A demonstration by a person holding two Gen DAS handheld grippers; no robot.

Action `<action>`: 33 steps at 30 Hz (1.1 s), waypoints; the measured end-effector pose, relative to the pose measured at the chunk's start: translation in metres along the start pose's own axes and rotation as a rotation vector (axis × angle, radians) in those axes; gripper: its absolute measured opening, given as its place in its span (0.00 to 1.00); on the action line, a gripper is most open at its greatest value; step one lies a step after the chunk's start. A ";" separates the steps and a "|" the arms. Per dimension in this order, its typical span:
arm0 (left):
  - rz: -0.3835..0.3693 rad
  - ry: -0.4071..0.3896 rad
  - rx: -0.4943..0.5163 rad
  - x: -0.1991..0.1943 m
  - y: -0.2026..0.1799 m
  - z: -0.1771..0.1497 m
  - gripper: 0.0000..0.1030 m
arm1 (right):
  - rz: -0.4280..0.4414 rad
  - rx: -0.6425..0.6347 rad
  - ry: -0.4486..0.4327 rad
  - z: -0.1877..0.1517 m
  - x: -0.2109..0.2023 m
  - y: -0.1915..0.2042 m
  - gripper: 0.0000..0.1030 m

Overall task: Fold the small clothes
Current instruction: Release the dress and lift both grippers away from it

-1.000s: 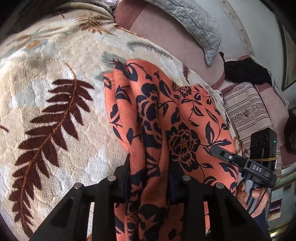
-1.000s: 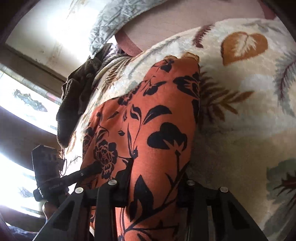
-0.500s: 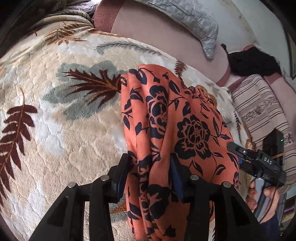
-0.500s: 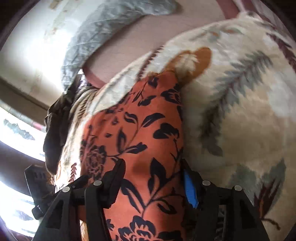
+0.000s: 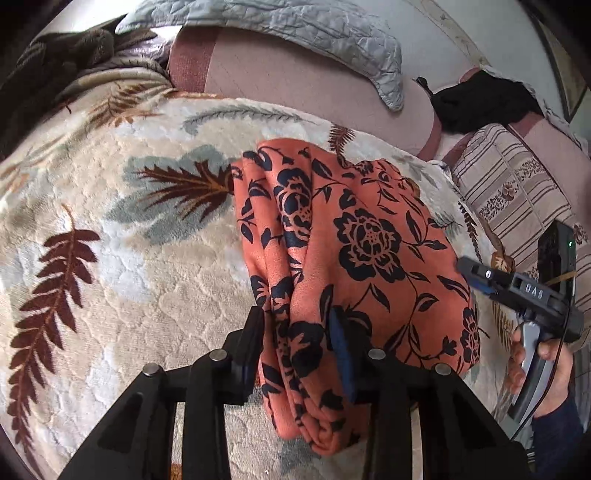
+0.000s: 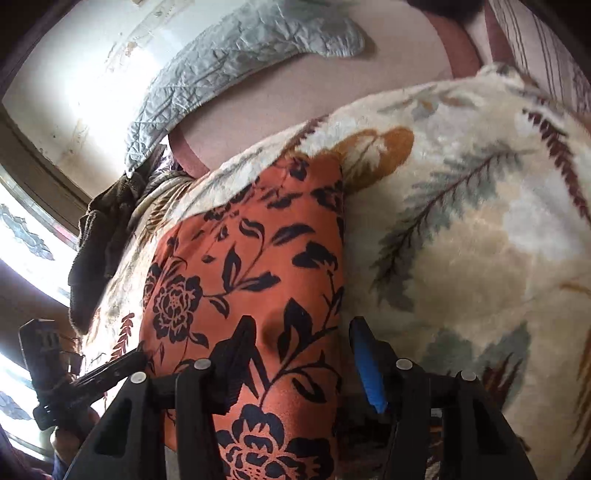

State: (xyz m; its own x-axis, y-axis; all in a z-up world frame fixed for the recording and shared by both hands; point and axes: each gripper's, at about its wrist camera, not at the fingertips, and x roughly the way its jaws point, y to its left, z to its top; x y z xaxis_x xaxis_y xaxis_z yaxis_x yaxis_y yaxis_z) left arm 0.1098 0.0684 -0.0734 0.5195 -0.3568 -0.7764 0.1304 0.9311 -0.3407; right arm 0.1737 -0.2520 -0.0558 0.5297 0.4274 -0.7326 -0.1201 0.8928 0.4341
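Left wrist view: we see the orange cloth with a dark navy flower print (image 5: pixel 354 251) lying folded in a thick bundle on the cream plush blanket with brown and grey-green fern leaves (image 5: pixel 110 258). The bundle sits near the middle of the view and runs from the far middle toward us. Its near left edge is bunched into pleats and passes between the fingers of the left gripper (image 5: pixel 297 343), which are narrowed onto the pleats and pinch them. At the right edge we see the right gripper (image 5: pixel 476 275), a black tool held by a bare hand (image 5: pixel 543 365), its tip just at the right edge of the cloth. Beyond the blanket lie a pale pink sheet (image 5: pixel 295 74), a grey quilted cover (image 5: pixel 295 26), a black garment (image 5: pixel 484 99) at far right and a beige striped pillow (image 5: pixel 517 188).

Right wrist view: the same orange cloth (image 6: pixel 251 258) fills the middle, resting on the blanket (image 6: pixel 480 240). The right gripper (image 6: pixel 301 343) has its fingers set wide; the dark left finger (image 6: pixel 236 350) lies over the cloth, while the blue-padded right finger (image 6: pixel 364 365) stands clear of its right edge, so the fabric is not pinched. At lower left we see the left gripper (image 6: pixel 122 365) at the cloth's left edge. A dark olive garment (image 6: pixel 99 251) lies at far left, under a bright window (image 6: pixel 22 258).
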 end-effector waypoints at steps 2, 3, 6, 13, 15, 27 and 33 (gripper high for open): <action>0.040 -0.025 0.037 -0.007 -0.005 -0.004 0.42 | 0.018 -0.046 -0.054 0.011 -0.016 0.017 0.56; 0.078 -0.028 0.050 -0.005 -0.006 -0.006 0.42 | 0.057 -0.059 -0.052 0.017 -0.018 0.025 0.57; 0.140 -0.009 0.065 0.008 -0.003 -0.008 0.48 | 0.160 -0.064 0.042 0.031 0.013 0.041 0.71; 0.238 -0.062 0.091 -0.018 -0.011 -0.016 0.56 | 0.160 0.037 0.053 0.038 0.028 0.046 0.73; 0.254 -0.076 0.102 -0.029 -0.014 -0.020 0.57 | 0.125 -0.027 0.021 0.020 0.001 0.064 0.73; 0.302 -0.141 0.017 -0.103 -0.032 -0.080 0.70 | -0.003 -0.054 -0.021 -0.177 -0.112 0.078 0.86; 0.346 -0.130 0.050 -0.121 -0.047 -0.121 0.76 | -0.113 -0.074 0.046 -0.225 -0.115 0.077 0.89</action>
State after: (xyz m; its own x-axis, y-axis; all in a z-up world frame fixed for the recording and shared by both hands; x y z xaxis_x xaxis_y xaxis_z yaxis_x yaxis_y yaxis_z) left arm -0.0614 0.0584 -0.0275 0.6426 -0.0108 -0.7662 -0.0324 0.9986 -0.0413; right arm -0.0856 -0.2001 -0.0559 0.5045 0.3283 -0.7985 -0.1243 0.9429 0.3091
